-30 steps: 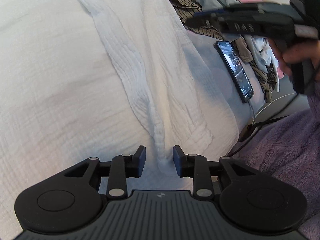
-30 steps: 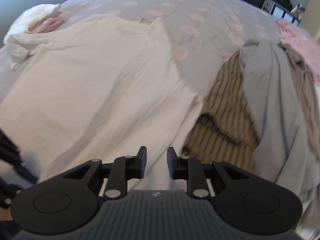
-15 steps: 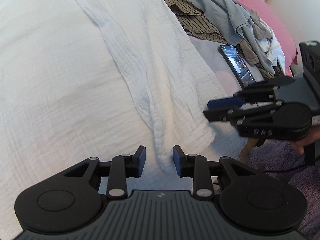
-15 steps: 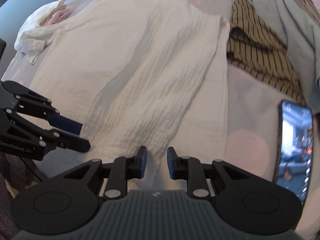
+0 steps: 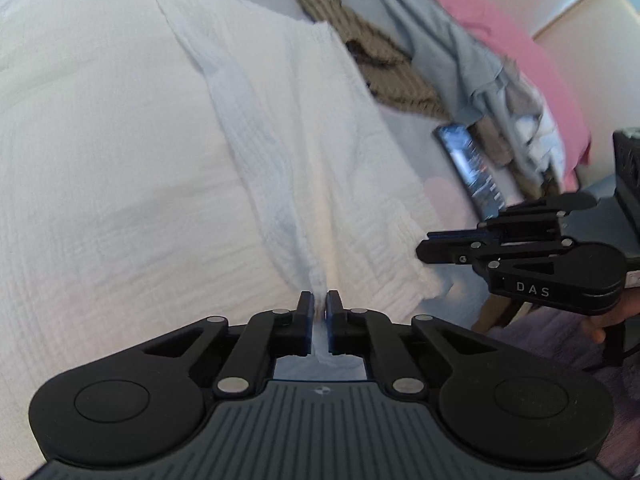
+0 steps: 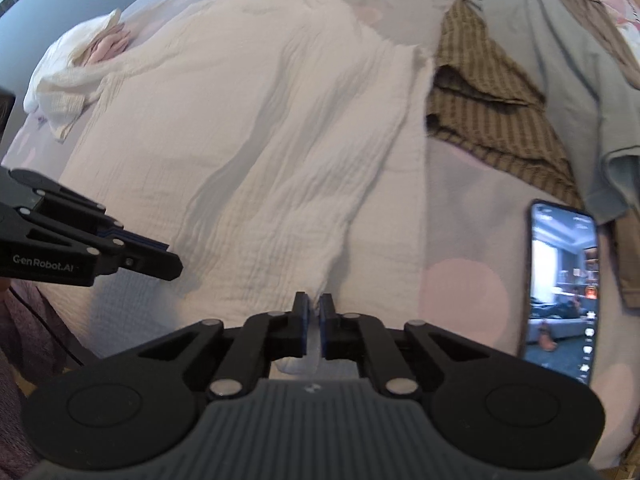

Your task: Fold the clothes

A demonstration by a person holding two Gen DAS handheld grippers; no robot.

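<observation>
Left wrist view: left gripper [image 5: 319, 322] at 6 o'clock, jaws drawn narrow and pinching the near hem of the white garment [image 5: 132, 168] on a raised crease. Garment spread flat over the bed [image 5: 416, 140], filling the frame from 9 to 12 o'clock, with a long fold running from 12 o'clock down to the pinch. Right gripper [image 5: 426, 244] at 3 o'clock, seen side-on, tips just beside the garment's right corner; whether it grips anything cannot be told from here. Striped brown shirt [image 5: 384, 76] and grey-blue garment [image 5: 460, 52] heaped at 1 o'clock, pink cloth [image 5: 516, 36] beyond them. Lit phone [image 5: 472, 172] at 2 o'clock, lying between the white garment and the heap.

Right wrist view: right gripper [image 6: 314, 326] at 6 o'clock, jaws narrow, clamped on a bit of the same white garment [image 6: 224, 136] at its near edge, cloth showing between and behind the fingers. Garment stretched from 6 toward 12 o'clock, one sleeve reaching to 10 o'clock, ending at a small bundle of white and pink cloth [image 6: 80, 64]. Left gripper [image 6: 174, 260] entering at 9 o'clock, tips over the hem. Striped brown shirt [image 6: 488, 100] at 1 o'clock, touching the garment's right edge; grey-blue garment [image 6: 568, 64] partly over it. Phone [image 6: 560, 288] at 3 to 4 o'clock on the polka-dot bed [image 6: 460, 220].
</observation>
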